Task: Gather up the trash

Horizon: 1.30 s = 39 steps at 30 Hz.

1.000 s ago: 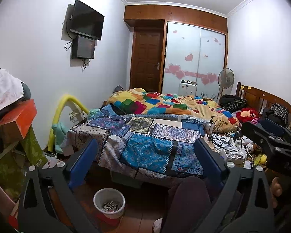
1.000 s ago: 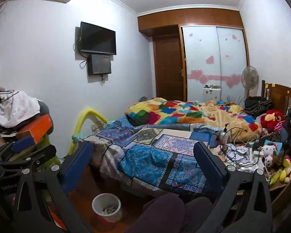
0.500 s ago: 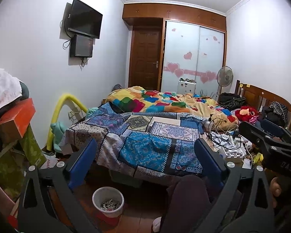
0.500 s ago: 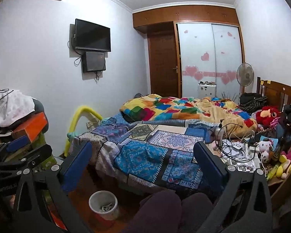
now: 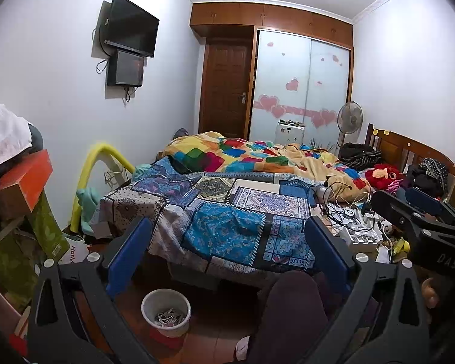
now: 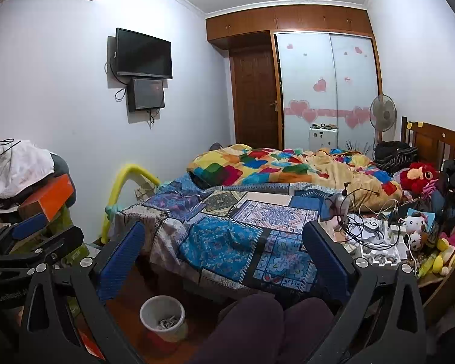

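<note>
Trash sits nowhere between the fingers yet: the left gripper (image 5: 224, 254) stands with its blue pads spread wide and nothing between them, and the right gripper (image 6: 224, 257) is spread just as wide and equally bare. Both hang level above the person's knees (image 6: 276, 321), pointing across the room at the bed (image 5: 227, 221).

Just below and ahead, on the floor beside the bed's near edge, stands a small white bin (image 5: 166, 312) with a tangle of pale scraps already at its bottom; whether those were dropped in during this job cannot be told. To the right, a low table (image 6: 430, 276) is crowded with cables, white chargers, small toys and what may be wrappers or paper bits, too small to sort. That clutter is my best guess for where loose rubbish lies.

Judged from this, the collecting looks barely begun or between pieces: no item is picked, none is singled out, and the bin has plenty of room.
</note>
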Each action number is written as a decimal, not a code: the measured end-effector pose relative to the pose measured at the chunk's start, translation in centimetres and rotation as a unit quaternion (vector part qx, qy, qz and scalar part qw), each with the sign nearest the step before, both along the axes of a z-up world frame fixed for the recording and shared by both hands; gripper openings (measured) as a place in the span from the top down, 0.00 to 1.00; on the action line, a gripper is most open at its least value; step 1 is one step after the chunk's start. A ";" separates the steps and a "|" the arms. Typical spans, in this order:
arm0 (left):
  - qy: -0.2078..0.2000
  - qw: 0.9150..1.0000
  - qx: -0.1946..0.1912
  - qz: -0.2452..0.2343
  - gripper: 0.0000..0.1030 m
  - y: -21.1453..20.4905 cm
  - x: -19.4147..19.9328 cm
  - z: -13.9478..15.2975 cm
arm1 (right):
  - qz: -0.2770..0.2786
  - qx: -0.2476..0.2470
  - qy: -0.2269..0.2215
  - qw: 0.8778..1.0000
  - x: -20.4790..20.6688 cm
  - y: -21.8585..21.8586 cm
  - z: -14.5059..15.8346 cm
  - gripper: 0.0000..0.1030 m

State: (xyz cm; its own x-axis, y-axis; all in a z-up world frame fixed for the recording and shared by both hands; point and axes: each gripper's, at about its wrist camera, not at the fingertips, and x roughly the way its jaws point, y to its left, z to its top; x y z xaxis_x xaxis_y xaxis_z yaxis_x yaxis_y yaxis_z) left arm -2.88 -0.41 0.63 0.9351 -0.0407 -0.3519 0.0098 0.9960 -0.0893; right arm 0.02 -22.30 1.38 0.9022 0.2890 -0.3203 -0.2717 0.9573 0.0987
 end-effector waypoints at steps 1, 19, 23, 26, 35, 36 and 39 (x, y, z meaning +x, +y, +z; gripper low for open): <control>0.001 1.000 0.000 0.000 0.01 0.0 0.1 0.0 | 0.000 0.000 0.000 1.000 0.0 0.0 0.0 0.00; 0.005 1.000 -0.002 -0.001 0.00 0.1 0.2 0.0 | 0.001 0.000 0.000 1.000 0.1 0.0 0.0 0.00; 0.005 1.000 -0.002 -0.001 0.01 -0.1 0.2 -0.1 | 0.001 -0.001 0.000 1.000 0.0 0.0 0.0 0.00; 0.005 1.000 -0.003 0.000 0.00 -0.2 0.1 -0.2 | 0.001 -0.001 0.000 1.000 0.0 0.0 0.0 0.00; 0.003 1.000 -0.003 -0.001 0.00 -0.3 0.0 -0.2 | 0.001 -0.001 0.001 1.000 0.0 0.0 0.0 0.00; 0.003 1.000 -0.003 -0.001 0.00 -0.5 0.0 -0.3 | 0.001 -0.001 0.001 1.000 0.0 0.0 0.0 0.00; 0.000 1.000 -0.003 -0.002 0.00 -0.9 -0.2 -0.3 | 0.001 -0.002 0.000 1.000 0.0 0.0 0.0 0.00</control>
